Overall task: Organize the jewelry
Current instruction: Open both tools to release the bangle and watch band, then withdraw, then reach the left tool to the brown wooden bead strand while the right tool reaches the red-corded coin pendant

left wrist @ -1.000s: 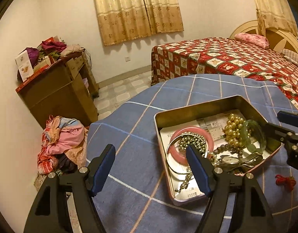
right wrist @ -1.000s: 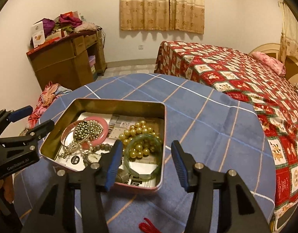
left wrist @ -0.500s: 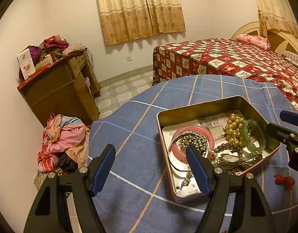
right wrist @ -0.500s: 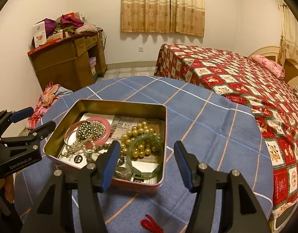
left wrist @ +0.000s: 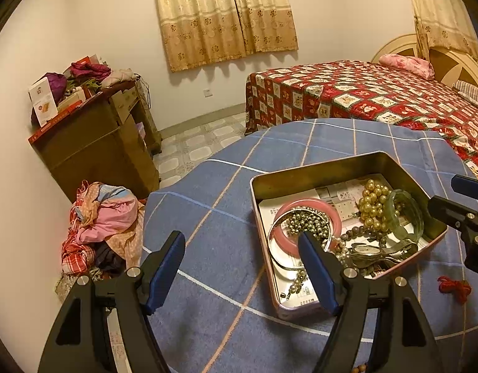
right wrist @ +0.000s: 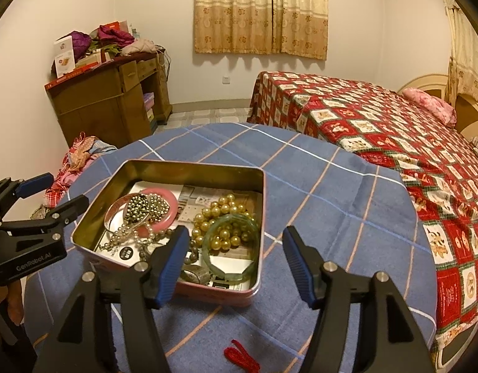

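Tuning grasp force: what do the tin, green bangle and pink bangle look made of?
Tin: thin sheet metal, gold inner walls reflecting light.
Green bangle: translucent, glossy, likely jade or glass.
Pink bangle: opaque, smooth, probably plastic or resin.

Far off, yellow curtains (right wrist: pixel 260 12) hang on a pale wall. A red bed (right wrist: pixel 378 124) sits right, a brown desk (right wrist: pixel 111 102) left.

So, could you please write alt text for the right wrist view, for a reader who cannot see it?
An open metal tin of tangled jewelry sits on a blue plaid tablecloth, holding a pink bangle, gold beads and a green bangle. The right hand-held gripper is open near the tin's front; the left hand-held gripper is open at left.
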Available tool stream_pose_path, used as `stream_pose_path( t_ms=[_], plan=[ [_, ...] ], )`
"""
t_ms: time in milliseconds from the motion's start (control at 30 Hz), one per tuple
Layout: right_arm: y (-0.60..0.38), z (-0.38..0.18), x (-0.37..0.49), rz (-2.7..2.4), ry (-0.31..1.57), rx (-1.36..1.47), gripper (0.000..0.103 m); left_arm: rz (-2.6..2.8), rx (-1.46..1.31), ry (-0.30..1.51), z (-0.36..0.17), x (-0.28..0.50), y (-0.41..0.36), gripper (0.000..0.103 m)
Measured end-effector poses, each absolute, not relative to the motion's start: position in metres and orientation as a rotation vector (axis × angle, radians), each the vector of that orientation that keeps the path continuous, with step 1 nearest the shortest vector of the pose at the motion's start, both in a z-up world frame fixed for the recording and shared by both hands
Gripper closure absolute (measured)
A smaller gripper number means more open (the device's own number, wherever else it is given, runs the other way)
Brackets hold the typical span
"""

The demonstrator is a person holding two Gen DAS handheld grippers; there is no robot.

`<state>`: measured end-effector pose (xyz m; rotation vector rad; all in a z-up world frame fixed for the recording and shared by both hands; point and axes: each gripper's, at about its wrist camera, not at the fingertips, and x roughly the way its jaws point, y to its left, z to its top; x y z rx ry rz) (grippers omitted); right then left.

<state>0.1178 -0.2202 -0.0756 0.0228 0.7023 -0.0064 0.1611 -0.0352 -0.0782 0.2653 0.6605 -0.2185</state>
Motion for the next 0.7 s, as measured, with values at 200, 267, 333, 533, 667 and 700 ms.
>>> stream_pose_path(
  t_ms=[200, 267, 333, 533, 667, 700],
  plan=[
    [-0.222, -0.073, 0.108, -0.009, 0.694, 0.03, 0.037, -0.217, 0.262, 0.66, -0.078, 0.153, -0.035, 0.028],
    [-0.222, -0.073, 0.104, -0.007, 0.693, 0.036, 0.037, -0.217, 0.26, 0.663, -0.078, 0.151, -0.035, 0.028],
    [-0.222, -0.075, 0.098, -0.007, 0.69, 0.035, 0.035, -0.217, 0.256, 0.667, -0.078, 0.145, -0.035, 0.028],
    [-0.226, -0.083, 0.071, -0.041, 0.695, 0.025, 0.033, -0.202, 0.236, 0.695, -0.081, 0.113, -0.03, 0.028],
    [-0.233, -0.094, 0.045, -0.074, 0.711, 0.03, 0.031, -0.208, 0.216, 0.748, -0.092, 0.081, -0.028, 0.028],
    [-0.235, -0.097, 0.039, -0.086, 0.714, 0.027, 0.031, -0.209, 0.223, 0.755, -0.094, 0.074, -0.029, 0.028]
  ],
)
